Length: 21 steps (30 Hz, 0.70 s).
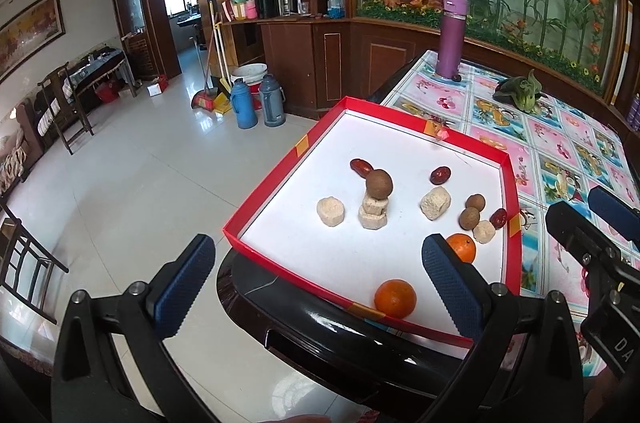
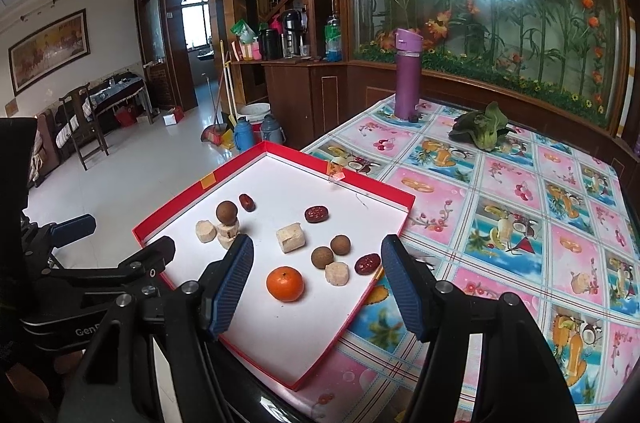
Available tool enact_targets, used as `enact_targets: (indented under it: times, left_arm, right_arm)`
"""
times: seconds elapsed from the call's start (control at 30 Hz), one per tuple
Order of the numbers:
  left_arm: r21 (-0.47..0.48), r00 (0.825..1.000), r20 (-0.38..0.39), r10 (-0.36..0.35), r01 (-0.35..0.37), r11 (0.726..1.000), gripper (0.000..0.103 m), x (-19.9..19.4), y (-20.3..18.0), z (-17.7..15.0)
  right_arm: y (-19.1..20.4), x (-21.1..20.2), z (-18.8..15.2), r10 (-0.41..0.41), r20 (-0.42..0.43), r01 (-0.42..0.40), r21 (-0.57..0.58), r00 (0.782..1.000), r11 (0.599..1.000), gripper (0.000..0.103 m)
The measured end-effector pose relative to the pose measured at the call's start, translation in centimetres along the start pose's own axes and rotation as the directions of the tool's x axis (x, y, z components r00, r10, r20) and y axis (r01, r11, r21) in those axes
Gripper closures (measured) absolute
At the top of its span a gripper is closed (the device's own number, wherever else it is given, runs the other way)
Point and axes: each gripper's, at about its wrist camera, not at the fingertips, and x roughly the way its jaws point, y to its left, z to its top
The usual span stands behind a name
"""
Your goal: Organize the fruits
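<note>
Fingers of the right gripper (image 2: 316, 287) and left gripper (image 1: 320, 287) spread empty; the right should straddle the tangerine (image 2: 285, 284) squarely, closing gently inside the red tray (image 2: 394, 223).

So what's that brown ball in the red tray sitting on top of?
The brown ball rests on two stacked beige pieces inside the red tray. A dark red fruit lies just behind it, partly covered. The stack hides the tray floor beneath.
</note>
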Motion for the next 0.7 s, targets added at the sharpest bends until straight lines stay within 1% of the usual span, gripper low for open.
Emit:
enact_targets:
  times: [0.7]
  left_arm:
    - [-0.041, 1.0, 0.005, 0.006, -0.006, 0.999, 0.0, 0.6, 2.7, 0.0]
  right_arm:
    - [1.5, 1.5, -0.1, 0.001, -0.034, -0.001, -0.008, 0.999, 1.0, 0.037]
